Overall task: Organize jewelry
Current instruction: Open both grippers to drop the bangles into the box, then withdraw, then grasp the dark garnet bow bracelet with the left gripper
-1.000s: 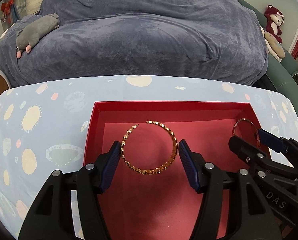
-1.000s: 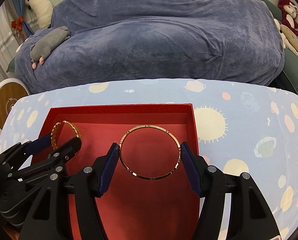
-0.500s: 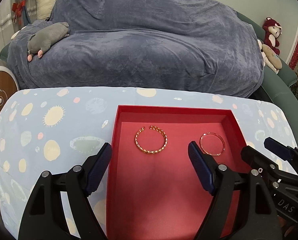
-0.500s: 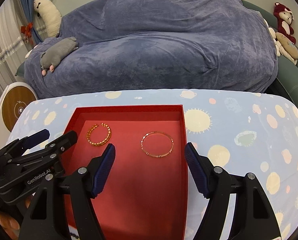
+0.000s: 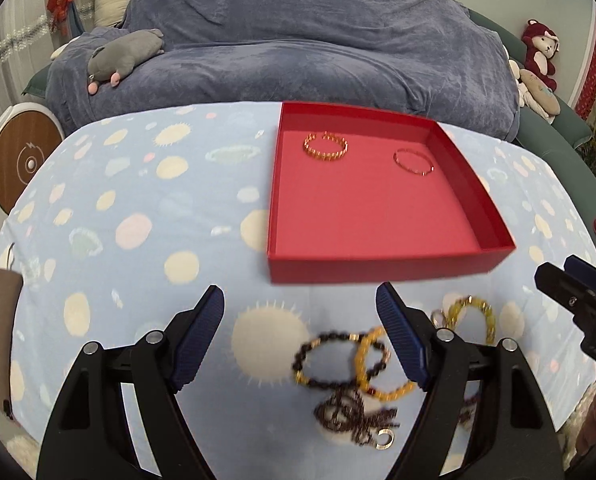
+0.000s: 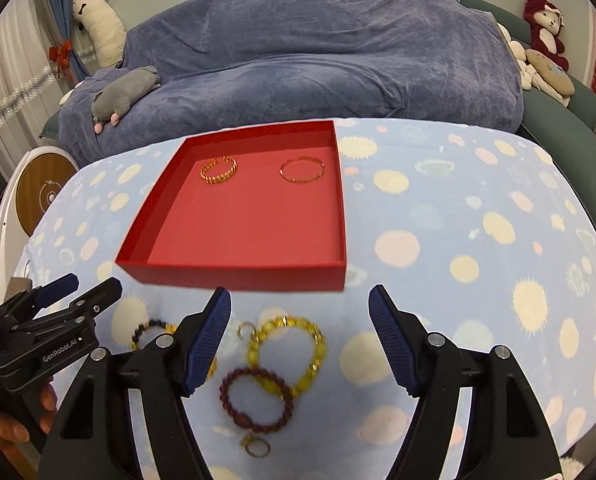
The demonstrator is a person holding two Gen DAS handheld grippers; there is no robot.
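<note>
Two bangles point(image 6: 258, 171) lying in red box point(image 6: 234, 280); both claws hovering apart, empty; beaded bracelets point(image 6: 286, 350) waiting on desk point(image 6: 457, 208).

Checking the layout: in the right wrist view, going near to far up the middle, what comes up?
Small ring → dark red bead bracelet → yellow bead bracelet → red tray → thin gold bangle → blue sofa cover.

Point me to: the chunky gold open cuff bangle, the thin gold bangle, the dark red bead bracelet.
chunky gold open cuff bangle point(image 6: 219, 171), right wrist view, on its near beaded edge
thin gold bangle point(image 6: 301, 179), right wrist view, on its near rim
dark red bead bracelet point(image 6: 228, 400), right wrist view, on its left beads
</note>
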